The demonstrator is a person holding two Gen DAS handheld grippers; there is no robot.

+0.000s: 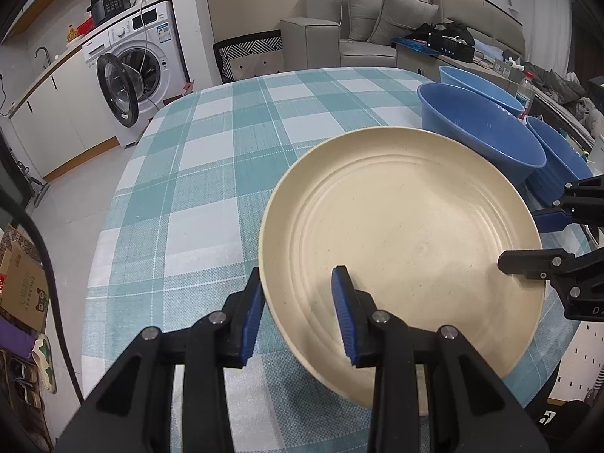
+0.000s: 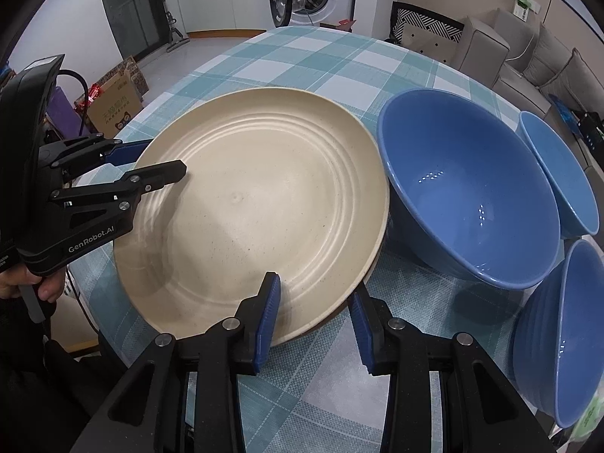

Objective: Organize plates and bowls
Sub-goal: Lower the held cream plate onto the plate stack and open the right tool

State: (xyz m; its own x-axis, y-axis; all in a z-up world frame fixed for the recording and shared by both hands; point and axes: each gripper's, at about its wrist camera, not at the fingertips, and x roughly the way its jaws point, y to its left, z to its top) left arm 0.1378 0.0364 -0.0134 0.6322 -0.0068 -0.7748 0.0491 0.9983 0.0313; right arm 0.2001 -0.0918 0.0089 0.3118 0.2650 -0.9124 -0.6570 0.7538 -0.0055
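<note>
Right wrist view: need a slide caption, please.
Both grippers straddle the cream plate's rim beside three blue bowls.

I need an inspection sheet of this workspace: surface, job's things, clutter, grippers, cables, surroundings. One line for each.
Surface: round table under a teal checked cloth.
Job's things: cream plate; three blue bowls, the biggest beside the plate.
Clutter: water bottle past the bowls.
Grippers: left gripper and right gripper each straddle the plate's rim, on opposite sides; grip cannot be told.
Cables: black cable behind the left gripper.
Surroundings: washing machine with its door open, grey sofa, cardboard box.
</note>
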